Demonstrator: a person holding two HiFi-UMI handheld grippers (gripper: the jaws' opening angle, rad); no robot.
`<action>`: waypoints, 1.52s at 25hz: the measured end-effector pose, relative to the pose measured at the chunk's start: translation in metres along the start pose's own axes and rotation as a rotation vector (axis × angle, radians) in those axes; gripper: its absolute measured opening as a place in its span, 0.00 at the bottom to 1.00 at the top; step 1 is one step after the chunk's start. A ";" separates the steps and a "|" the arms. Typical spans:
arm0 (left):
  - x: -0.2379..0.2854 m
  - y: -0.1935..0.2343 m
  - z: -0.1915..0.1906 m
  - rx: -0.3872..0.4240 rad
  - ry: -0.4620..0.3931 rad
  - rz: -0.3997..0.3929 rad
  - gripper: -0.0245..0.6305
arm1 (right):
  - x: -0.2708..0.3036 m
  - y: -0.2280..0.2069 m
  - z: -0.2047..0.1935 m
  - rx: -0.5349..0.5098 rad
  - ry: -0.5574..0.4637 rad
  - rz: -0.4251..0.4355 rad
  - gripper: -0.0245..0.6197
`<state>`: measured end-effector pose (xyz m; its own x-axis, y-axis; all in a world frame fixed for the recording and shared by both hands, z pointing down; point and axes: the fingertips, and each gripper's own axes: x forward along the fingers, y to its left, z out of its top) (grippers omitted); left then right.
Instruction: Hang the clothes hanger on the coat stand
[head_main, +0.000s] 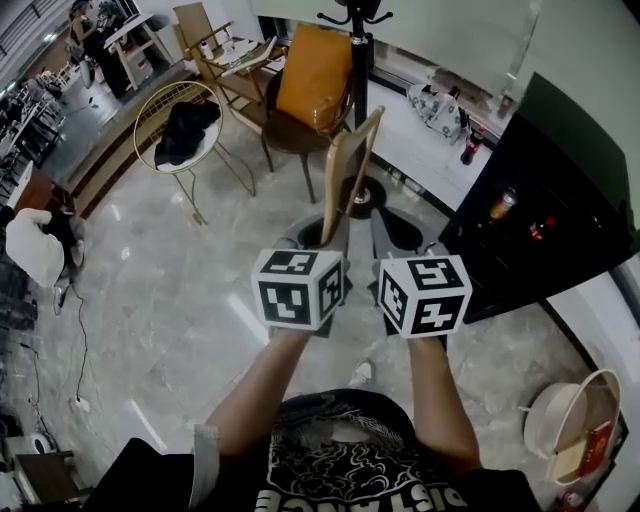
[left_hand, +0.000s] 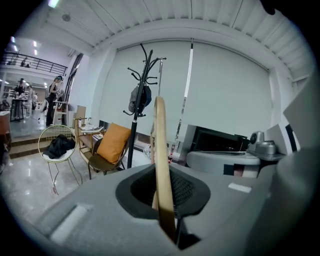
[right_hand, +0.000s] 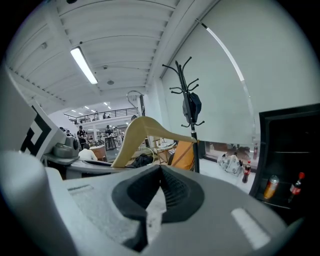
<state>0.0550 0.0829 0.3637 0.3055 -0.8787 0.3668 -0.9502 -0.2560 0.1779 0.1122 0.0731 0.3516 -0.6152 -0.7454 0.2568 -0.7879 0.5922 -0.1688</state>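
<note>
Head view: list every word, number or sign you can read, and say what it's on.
Shirt: large letters at the bottom edge, upside down and cut off; not readable.
Left cube, right cube: black-and-white square markers, no words.
Bottle, can: labels too small to read.
Red box: print too small to read.

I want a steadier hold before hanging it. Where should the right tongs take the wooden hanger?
Its bare arm just above the left tongs, approached from the right, closing across the flat faces: the wooden hanger stands upright, thin, its lower end already clamped.
</note>
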 end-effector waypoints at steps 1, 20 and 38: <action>0.004 -0.001 0.001 0.000 0.000 0.004 0.08 | 0.001 -0.004 0.000 -0.001 0.001 0.003 0.04; 0.069 0.001 0.017 -0.006 -0.002 -0.013 0.08 | 0.037 -0.058 0.008 -0.019 0.021 -0.017 0.04; 0.140 0.080 0.056 -0.003 0.018 -0.144 0.08 | 0.146 -0.060 0.040 -0.037 0.037 -0.119 0.04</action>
<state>0.0183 -0.0832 0.3783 0.4398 -0.8255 0.3537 -0.8962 -0.3779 0.2324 0.0685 -0.0834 0.3608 -0.5152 -0.7999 0.3078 -0.8536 0.5112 -0.1003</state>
